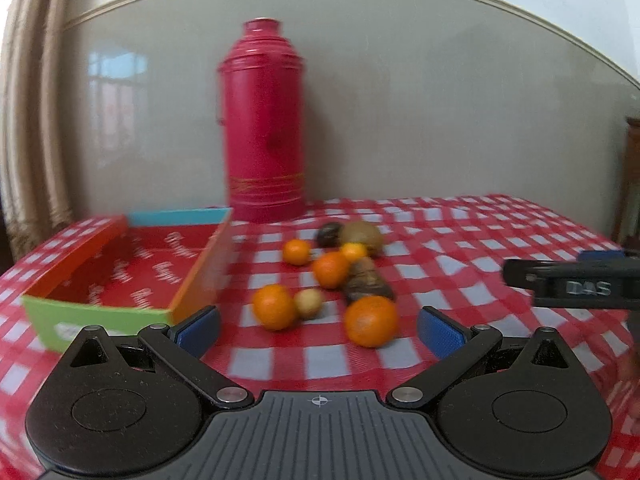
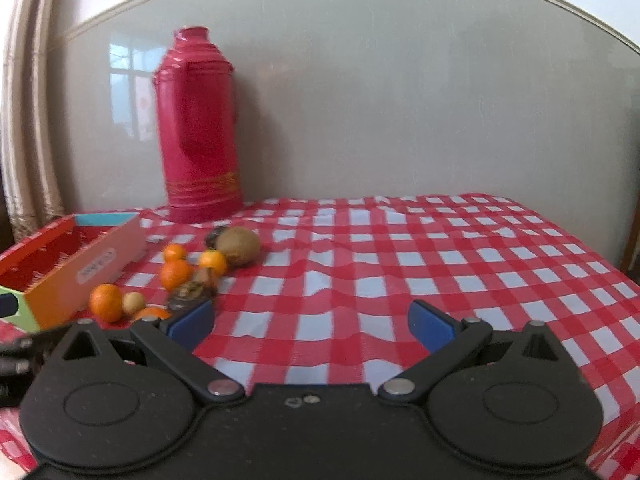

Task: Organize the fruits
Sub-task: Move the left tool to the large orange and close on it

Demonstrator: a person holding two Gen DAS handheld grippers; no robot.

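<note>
Holding your left gripper (image 1: 318, 330) wide open and empty, like your right gripper (image 2: 311, 326), you face the nearest round orange mandarin (image 1: 371, 321) just ahead on the red-checked tablecloth (image 1: 460, 240). Round, it likely rolls if nudged. The shallow colourful cardboard box (image 1: 100, 312) lies left, its long axis running away from you.

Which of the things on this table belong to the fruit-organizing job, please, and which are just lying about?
Part of the job:
- oranges
- kiwi
- small pale fruit
- dark fruits
- empty colourful box
- left claw, open
- right claw, open

Just lying about:
- red thermos
- checked tablecloth
</note>
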